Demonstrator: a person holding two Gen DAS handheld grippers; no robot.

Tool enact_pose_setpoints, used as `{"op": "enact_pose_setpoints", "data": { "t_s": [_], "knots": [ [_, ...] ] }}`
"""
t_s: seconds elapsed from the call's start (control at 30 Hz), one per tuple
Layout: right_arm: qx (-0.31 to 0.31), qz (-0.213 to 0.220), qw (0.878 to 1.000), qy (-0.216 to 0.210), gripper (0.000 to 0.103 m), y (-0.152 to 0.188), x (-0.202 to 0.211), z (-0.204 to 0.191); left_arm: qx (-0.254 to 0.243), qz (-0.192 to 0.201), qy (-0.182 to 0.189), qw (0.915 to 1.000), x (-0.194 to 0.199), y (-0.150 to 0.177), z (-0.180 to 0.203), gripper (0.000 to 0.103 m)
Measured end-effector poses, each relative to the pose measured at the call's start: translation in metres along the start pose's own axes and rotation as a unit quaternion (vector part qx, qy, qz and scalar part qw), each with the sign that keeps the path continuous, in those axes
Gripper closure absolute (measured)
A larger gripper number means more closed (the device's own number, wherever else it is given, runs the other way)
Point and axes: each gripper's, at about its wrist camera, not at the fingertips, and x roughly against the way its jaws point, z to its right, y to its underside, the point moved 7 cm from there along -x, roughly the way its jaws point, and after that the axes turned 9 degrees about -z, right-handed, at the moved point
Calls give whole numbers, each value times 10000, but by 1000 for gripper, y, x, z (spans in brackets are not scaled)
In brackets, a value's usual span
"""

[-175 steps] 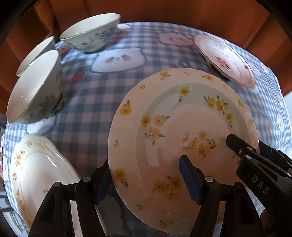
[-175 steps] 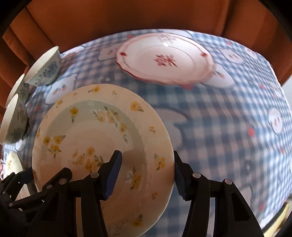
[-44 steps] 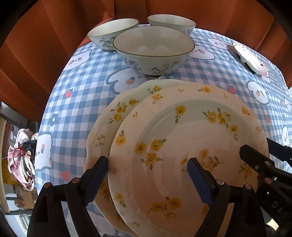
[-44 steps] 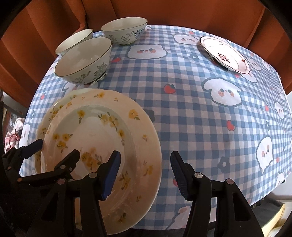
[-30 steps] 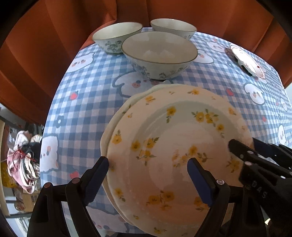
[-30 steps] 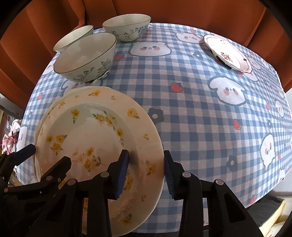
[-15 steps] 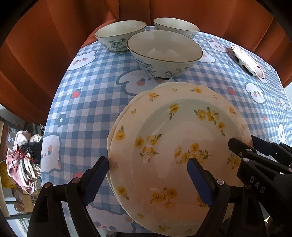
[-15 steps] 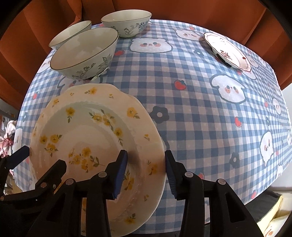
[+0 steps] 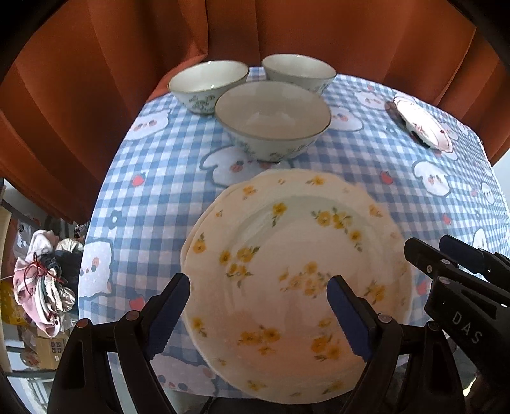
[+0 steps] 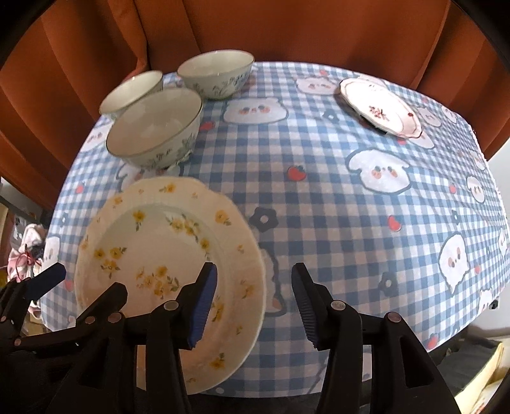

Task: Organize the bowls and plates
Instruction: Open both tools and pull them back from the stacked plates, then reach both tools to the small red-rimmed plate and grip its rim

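Note:
A cream plate with yellow flowers [image 9: 296, 254] [image 10: 153, 242] lies on top of a matching plate, whose rim [image 9: 191, 242] shows at the left, near the table's front edge. My left gripper [image 9: 258, 313] hangs open above the stack's left rim and touches nothing. My right gripper [image 10: 253, 299] is over the right rim; its jaws are opening, and the rim lies below the gap with the pads clear of it. Three floral bowls [image 9: 271, 117] [image 10: 153, 127] stand behind the stack. A pink-flowered plate [image 9: 420, 125] [image 10: 379, 108] sits at the far right.
A blue checked tablecloth [image 10: 318, 197] covers the table, and the stack sits close to its near edge. An orange curtain [image 9: 287, 28] hangs behind. On the floor to the left lies a bundle of cloth [image 9: 44, 286].
The right jaws have widened and let go of the plate's rim. Both grippers have lifted a little; the yellow plate now rests squarely on the lower one.

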Motion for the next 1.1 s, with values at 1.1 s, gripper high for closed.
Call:
{"op": "enact_pose_setpoints", "data": {
  "t_s": [1.1],
  "knots": [
    [315, 578, 9968, -459, 50, -79, 28, 199, 354, 498, -31, 9981, 9, -84, 215, 22]
  ]
}}
